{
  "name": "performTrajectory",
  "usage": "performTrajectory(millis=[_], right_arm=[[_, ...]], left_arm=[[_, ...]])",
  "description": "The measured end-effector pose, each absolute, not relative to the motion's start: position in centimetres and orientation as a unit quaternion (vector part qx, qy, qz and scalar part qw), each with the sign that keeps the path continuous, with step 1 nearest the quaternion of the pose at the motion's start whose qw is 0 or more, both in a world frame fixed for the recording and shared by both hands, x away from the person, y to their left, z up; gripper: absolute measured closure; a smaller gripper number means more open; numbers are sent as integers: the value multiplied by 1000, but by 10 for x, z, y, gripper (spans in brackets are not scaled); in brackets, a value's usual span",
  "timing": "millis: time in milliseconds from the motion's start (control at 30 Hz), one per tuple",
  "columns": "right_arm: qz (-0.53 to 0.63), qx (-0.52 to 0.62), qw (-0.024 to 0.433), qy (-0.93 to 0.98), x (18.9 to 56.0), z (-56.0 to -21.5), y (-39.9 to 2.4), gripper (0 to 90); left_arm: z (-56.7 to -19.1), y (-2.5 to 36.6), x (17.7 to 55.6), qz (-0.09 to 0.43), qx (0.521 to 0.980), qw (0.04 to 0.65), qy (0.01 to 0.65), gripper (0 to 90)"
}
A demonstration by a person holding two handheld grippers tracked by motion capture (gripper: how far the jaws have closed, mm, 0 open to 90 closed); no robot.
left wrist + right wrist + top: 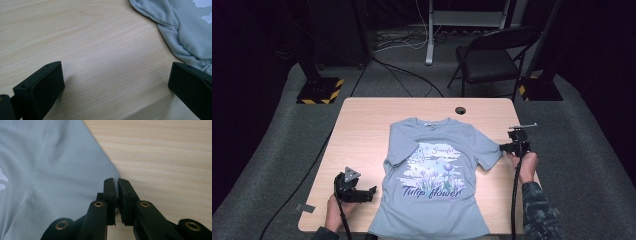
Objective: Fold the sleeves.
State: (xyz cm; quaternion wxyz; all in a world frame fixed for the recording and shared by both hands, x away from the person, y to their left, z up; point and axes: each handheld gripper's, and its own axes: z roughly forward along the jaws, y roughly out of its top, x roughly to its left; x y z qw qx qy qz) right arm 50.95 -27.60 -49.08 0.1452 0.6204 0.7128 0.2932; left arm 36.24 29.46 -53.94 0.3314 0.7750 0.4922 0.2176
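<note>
A light blue T-shirt [432, 170] with a flower print and the words "Tulip flower" lies face up on the wooden table [362, 130], collar to the far side. My right gripper [503, 147] is at the tip of the shirt's right-hand sleeve. In the right gripper view the pads [116, 181] are pressed together on the sleeve's corner, with the blue cloth [50, 170] spread to the left. My left gripper [371, 192] rests low on the table left of the shirt's hem, jaws wide apart [116, 72] over bare wood. The bunched left sleeve [185, 30] lies just beyond its right jaw.
A cable hole [460, 110] sits near the table's far edge. Behind the table stand a black folding chair [492, 55], a stand base with hazard stripes [319, 90] and loose cables on the floor. Bare wood lies left of the shirt.
</note>
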Motion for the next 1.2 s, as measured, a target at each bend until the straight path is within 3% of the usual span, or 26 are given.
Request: performTrajectory(millis=[667,1200], right_arm=[[363,583,105,720,510,-455,-248,860],[376,542,102,744,518,-434,-204,860]], left_arm=[[-540,294,363,217,775,333,492,0],[-540,294,363,217,775,333,492,0]])
